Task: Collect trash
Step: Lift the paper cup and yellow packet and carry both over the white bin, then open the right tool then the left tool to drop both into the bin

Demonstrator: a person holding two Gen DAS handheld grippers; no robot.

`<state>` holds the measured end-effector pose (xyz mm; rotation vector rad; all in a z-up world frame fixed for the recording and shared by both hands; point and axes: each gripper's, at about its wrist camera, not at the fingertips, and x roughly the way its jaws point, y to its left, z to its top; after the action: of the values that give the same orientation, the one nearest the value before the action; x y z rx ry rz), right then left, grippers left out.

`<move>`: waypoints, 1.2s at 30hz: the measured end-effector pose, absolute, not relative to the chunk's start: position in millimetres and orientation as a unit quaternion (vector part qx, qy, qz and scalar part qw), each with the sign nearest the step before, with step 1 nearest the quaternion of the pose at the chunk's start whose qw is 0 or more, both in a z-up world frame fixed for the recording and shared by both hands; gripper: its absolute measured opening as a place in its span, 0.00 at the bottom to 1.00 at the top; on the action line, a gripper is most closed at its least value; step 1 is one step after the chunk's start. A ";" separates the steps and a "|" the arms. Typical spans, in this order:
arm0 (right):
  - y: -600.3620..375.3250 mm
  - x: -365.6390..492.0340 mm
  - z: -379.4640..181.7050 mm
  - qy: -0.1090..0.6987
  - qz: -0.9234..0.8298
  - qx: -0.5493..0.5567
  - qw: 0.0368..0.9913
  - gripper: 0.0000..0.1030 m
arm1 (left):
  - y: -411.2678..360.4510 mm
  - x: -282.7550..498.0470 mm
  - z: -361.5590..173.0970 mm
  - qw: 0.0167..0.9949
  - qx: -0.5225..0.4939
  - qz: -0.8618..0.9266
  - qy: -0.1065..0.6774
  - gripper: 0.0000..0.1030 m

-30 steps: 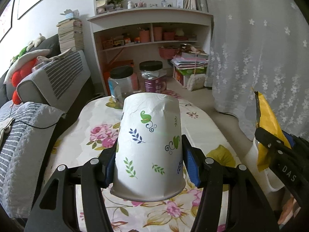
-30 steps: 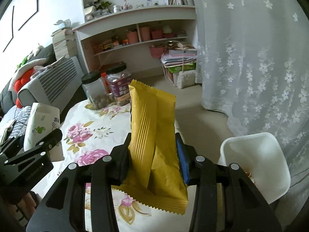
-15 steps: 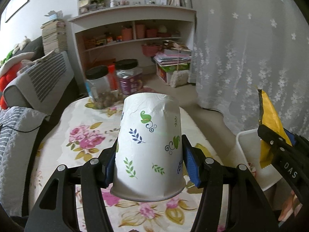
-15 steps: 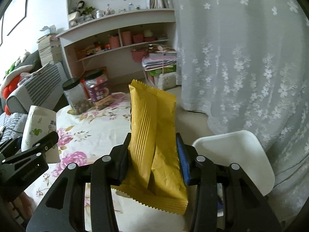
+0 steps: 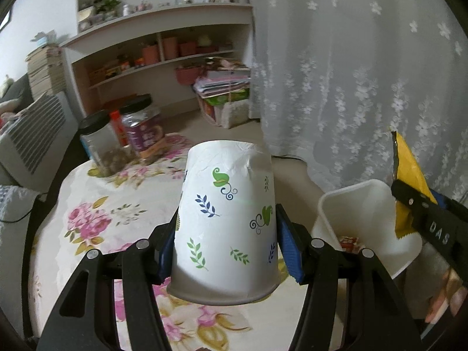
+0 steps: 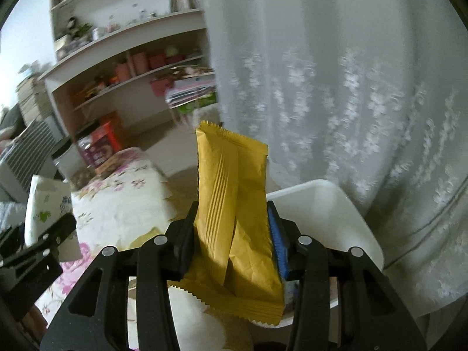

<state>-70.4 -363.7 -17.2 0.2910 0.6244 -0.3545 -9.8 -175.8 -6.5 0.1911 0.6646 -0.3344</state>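
The left gripper (image 5: 226, 251), angled downward over the floral tablecloth (image 5: 96, 216), clamps an upside-down paper cup (image 5: 225, 222) between its blue pads. To its right stands the white trash bin (image 5: 362, 213), beside the table. The right gripper (image 6: 231, 239), tilted down likewise, pinches a yellow snack wrapper (image 6: 231, 204) upright, above the bin's rim (image 6: 345, 204).

A white wooden shelf unit (image 5: 163, 44) crammed with pots and books fills the upper left; a sheer white flower-embroidered curtain (image 5: 351, 73) hangs right, and a beige floor (image 5: 187, 122) lies below in soft daylight.
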 end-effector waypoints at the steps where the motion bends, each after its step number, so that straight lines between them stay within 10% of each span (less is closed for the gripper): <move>1: -368.5 -71.1 -17.0 0.305 -0.180 0.146 0.924 0.41 | -182.6 -9.8 -7.1 0.926 0.096 -0.169 0.324 0.57; 18: -471.9 -120.0 -19.9 0.282 -0.320 0.235 0.873 0.87 | -283.0 -14.0 -15.6 0.900 0.120 -0.248 0.338 0.57; 36: -528.0 -173.7 -9.3 0.231 -0.398 0.285 0.841 0.93 | -383.5 -34.7 -22.2 0.860 0.155 -0.329 0.359 0.70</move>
<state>-173.7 -528.0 -9.3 0.6032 0.4879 -0.8419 -34.7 -383.5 -22.2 0.3247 0.7534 -0.6901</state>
